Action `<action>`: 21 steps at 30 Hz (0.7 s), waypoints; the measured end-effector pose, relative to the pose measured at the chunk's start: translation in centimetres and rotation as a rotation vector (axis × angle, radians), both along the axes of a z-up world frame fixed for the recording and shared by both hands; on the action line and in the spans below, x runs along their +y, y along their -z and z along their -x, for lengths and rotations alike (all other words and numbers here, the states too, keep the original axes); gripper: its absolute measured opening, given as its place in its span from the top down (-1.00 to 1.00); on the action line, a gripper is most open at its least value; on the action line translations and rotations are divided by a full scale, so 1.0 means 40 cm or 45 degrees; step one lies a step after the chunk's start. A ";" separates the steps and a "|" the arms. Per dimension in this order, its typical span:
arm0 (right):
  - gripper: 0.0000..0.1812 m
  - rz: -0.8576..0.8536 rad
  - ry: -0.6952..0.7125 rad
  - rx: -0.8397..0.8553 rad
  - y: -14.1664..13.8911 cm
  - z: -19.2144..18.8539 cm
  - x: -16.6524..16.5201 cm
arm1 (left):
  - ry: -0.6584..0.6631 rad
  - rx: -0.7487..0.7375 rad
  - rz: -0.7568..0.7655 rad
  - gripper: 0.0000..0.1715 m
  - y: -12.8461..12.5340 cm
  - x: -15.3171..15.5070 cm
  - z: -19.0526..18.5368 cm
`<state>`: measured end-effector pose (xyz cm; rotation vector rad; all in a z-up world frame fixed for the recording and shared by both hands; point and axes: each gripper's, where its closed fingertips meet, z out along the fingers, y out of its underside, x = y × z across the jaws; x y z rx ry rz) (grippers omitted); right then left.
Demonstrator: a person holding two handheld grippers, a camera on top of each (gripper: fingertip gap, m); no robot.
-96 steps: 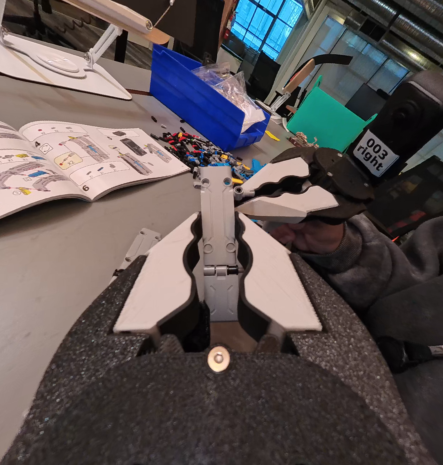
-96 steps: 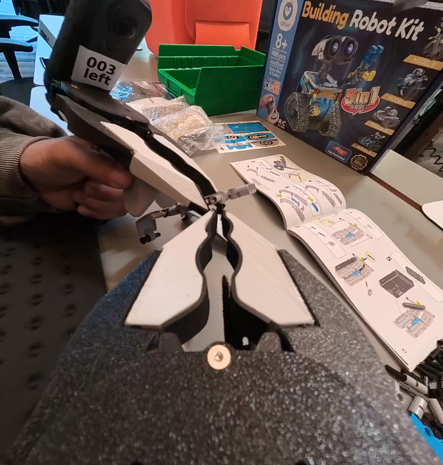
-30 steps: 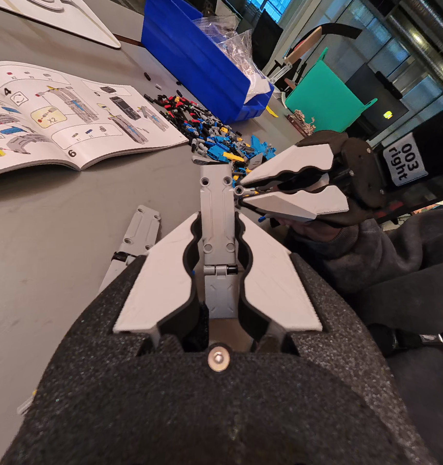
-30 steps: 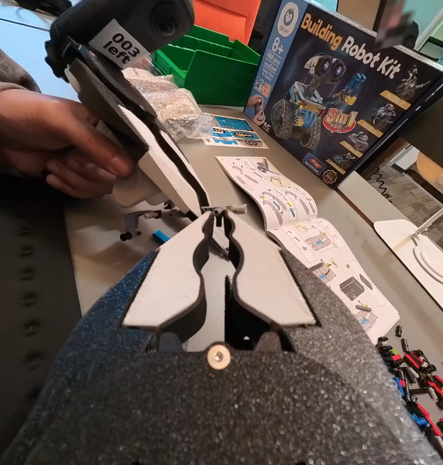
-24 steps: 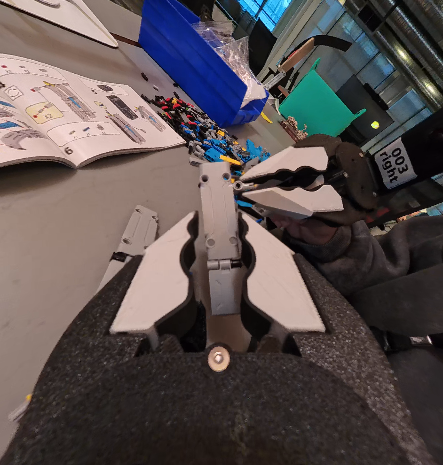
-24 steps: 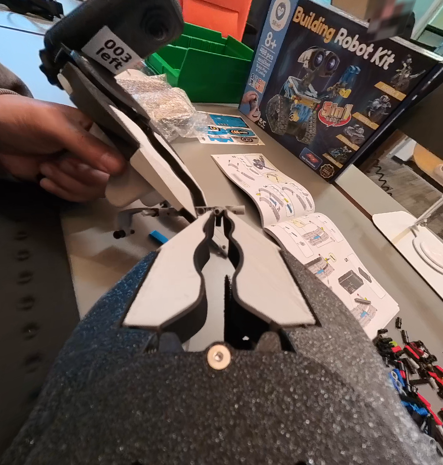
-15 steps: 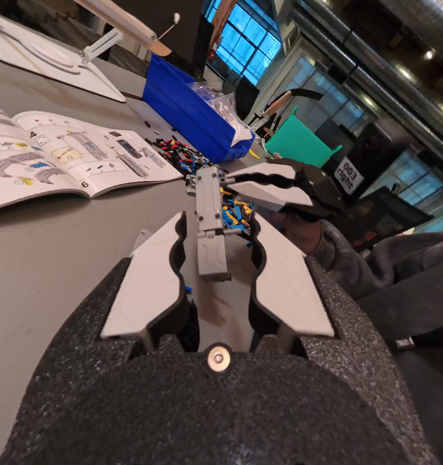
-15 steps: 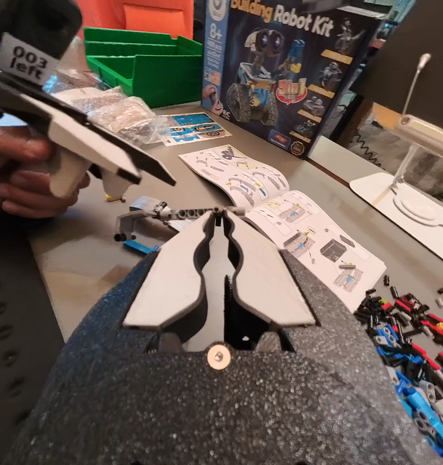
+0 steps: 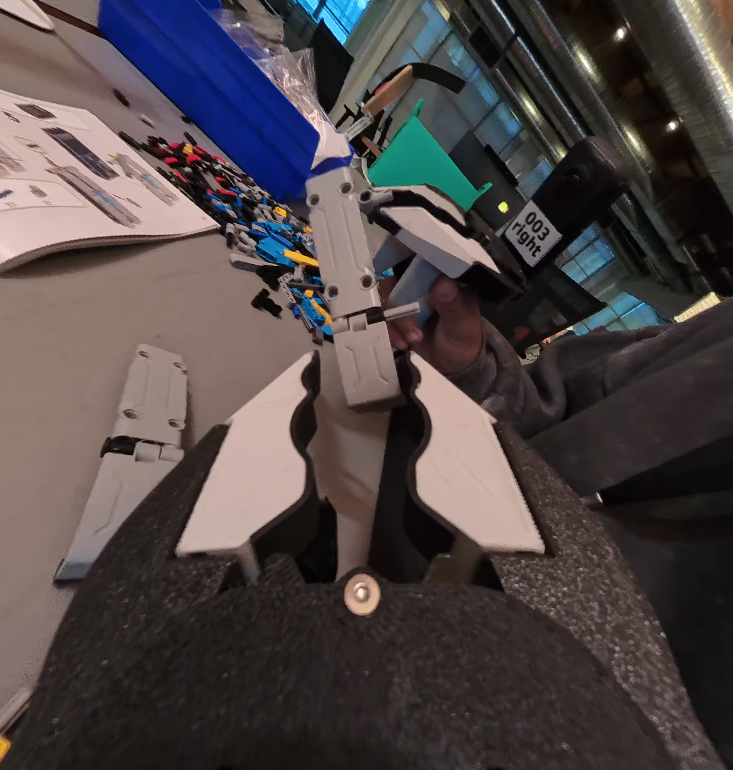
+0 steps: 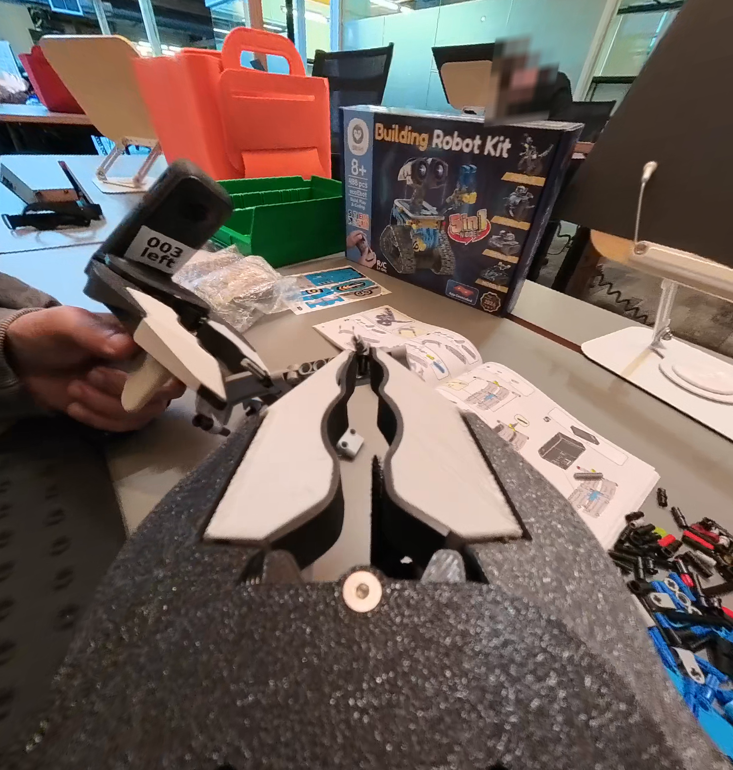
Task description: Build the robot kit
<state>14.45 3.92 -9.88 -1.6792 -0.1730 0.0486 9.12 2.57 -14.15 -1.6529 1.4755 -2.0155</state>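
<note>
A grey hinged panel (image 9: 348, 258) hangs in the air, tilted, with a short grey axle sticking out at its hinge. My right gripper (image 10: 361, 354) is shut on a small grey connector at the panel's top end; it also shows in the left wrist view (image 9: 373, 200). My left gripper (image 9: 358, 358) is open, its fingers spread on either side of the panel's lower end without clamping it; in the right wrist view (image 10: 248, 387) it sits at the left, held by a hand. A second grey panel (image 9: 148, 416) lies flat on the table to the left.
An open instruction booklet (image 10: 502, 408) and a pile of small coloured parts (image 9: 240, 216) lie on the grey table. A blue bin (image 9: 215, 83), a green bin (image 10: 281, 216), a kit box (image 10: 452, 208), plastic bags (image 10: 235, 283) and a white lamp base (image 10: 669, 375) stand around. A small grey piece (image 10: 350, 446) lies on the table. Tip to tip, the grippers are about 7 centimetres apart.
My left gripper was shut on the panel; it opened, let go and drew back to the panel's lower end. My right gripper stayed shut on the connector and now carries the panel, tilted.
</note>
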 end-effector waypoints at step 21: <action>0.76 0.701 -0.491 0.144 0.259 0.188 0.009 | -0.295 0.220 -0.570 0.70 0.049 0.177 0.148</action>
